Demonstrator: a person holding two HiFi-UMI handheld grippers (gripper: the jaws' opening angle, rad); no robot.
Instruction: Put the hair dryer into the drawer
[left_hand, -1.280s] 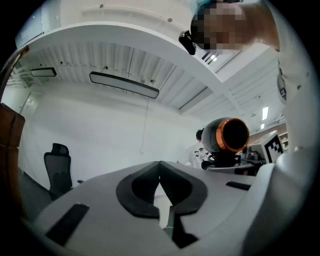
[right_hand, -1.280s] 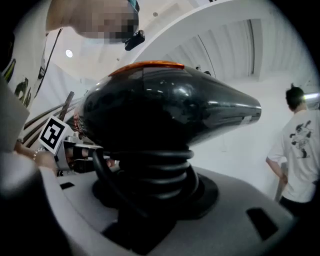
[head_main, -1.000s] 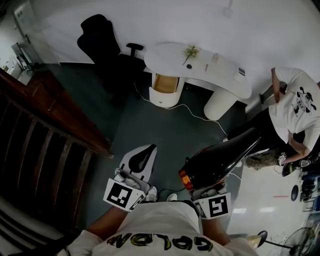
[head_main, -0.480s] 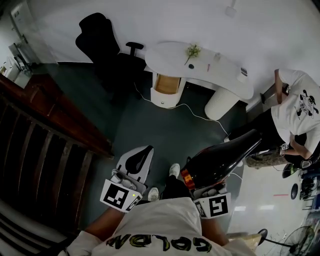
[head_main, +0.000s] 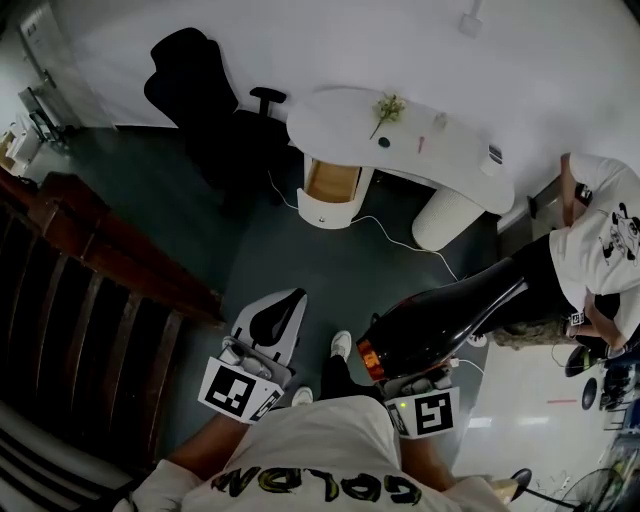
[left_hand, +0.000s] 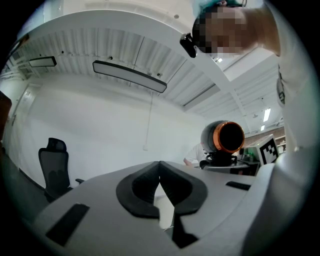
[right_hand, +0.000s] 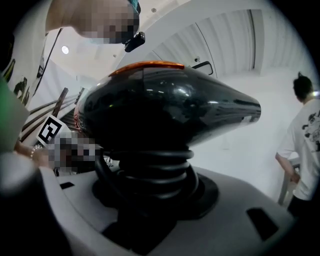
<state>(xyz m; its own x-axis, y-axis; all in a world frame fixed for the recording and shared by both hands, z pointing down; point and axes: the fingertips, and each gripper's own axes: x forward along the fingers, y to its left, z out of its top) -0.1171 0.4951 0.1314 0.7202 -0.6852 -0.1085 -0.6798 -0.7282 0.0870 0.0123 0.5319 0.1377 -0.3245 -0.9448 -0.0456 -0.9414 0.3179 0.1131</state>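
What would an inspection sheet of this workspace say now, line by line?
Surface: white curved desk, across the dark floor.
Job's things: hair dryer in the right gripper; drawer under the desk stands open.
Clutter: plant sprig and small items on the desk.
Grippers: left gripper shut, empty; right gripper shut on the hair dryer's handle.
Cables: white cable on the floor; dark cord coiled round the dryer's handle.
Surroundings: black chair, wooden slatted structure, a person at the right.

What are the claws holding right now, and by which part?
Right claw grips the glossy black hair dryer by its cord-wrapped handle; left claw is shut, empty.
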